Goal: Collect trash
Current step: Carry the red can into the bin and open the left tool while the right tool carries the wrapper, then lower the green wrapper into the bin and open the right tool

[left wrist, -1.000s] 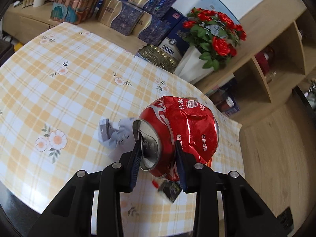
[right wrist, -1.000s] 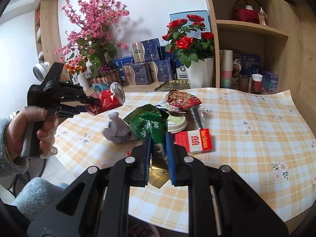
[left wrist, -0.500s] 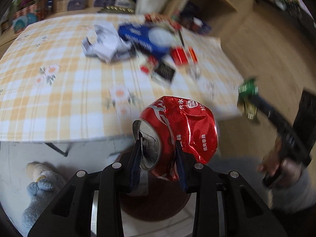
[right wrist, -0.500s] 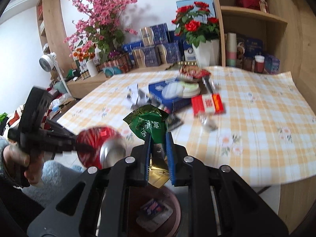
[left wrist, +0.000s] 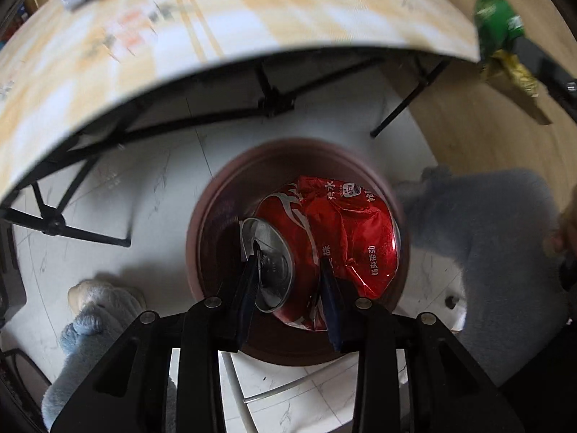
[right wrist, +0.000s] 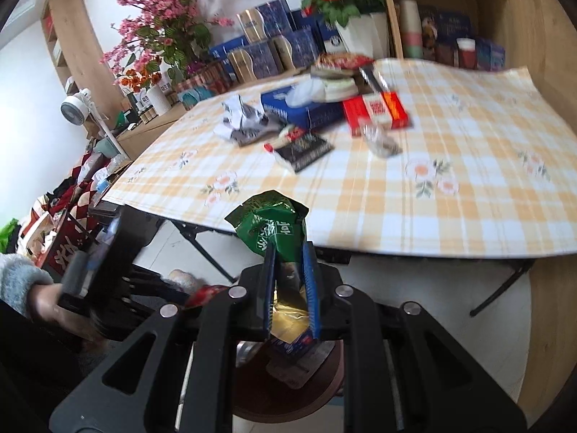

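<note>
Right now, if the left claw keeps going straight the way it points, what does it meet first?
The brown bin on the floor. The left claw, shut on the crushed red can, points down into the bin's mouth, so the can would likely enter first. The gap above the bin is hard to judge.

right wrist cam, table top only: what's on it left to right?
Crumpled white paper → black wrapper → red box on the checked tablecloth. The blue box behind overlaps several of these, so it is left out.
</note>
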Available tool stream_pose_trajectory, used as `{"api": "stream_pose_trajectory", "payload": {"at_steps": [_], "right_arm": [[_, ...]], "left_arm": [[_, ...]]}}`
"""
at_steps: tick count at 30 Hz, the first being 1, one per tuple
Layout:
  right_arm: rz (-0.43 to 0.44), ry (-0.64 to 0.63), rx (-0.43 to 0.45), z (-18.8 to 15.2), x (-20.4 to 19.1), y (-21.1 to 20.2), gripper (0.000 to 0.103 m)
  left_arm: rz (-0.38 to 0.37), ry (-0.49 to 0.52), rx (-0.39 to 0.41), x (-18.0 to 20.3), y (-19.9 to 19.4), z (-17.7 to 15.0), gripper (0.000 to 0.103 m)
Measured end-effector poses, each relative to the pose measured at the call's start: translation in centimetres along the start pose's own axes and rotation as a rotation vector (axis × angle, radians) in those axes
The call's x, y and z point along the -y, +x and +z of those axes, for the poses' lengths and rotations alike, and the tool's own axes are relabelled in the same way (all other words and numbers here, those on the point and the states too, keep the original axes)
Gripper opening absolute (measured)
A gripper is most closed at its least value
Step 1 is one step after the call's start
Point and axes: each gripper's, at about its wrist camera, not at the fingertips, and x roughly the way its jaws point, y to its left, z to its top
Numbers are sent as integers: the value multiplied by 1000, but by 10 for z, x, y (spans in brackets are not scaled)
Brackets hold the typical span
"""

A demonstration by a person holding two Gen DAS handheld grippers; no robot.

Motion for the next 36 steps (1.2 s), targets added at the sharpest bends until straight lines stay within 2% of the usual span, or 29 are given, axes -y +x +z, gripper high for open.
{"api": "stream_pose_trajectory", "payload": {"at_steps": [4,6,8,9,11,12,17,21,25,30,36], "right_arm": [[3,31,-43,-8,4,12,18],[0,40,-60,-11,5,17,18],[-1,53,-73,-14,7,20,18],[-2,62,-81,-15,9,22,18],[-2,76,-95,-17,11,25,18],[-2,83,-101,-18,12,27,18],[26,107,-118,-25,10,35,18],[40,80,-147,-35,-1,50,18],[52,-6,-189,-46,-19,67,18],[53,-85,-262,-58,-36,88,18],[51,-129,-323,-72,-48,96,18]], "left_arm": [[-15,4,-65,2,30,1,33],[-13,-1,-73,4,38,2,33],[-48,-22,-78,4,46,3,34],[-70,-35,-66,3,47,3,37],[-100,-50,-25,6,42,6,69],[-92,-57,13,4,36,6,72],[-107,-130,108,-10,5,10,86],[-111,-222,215,-30,-33,8,88],[-16,-224,357,-45,-82,-4,91],[129,-164,466,-58,-129,-29,92],[222,-176,541,-69,-141,-63,92]]}}
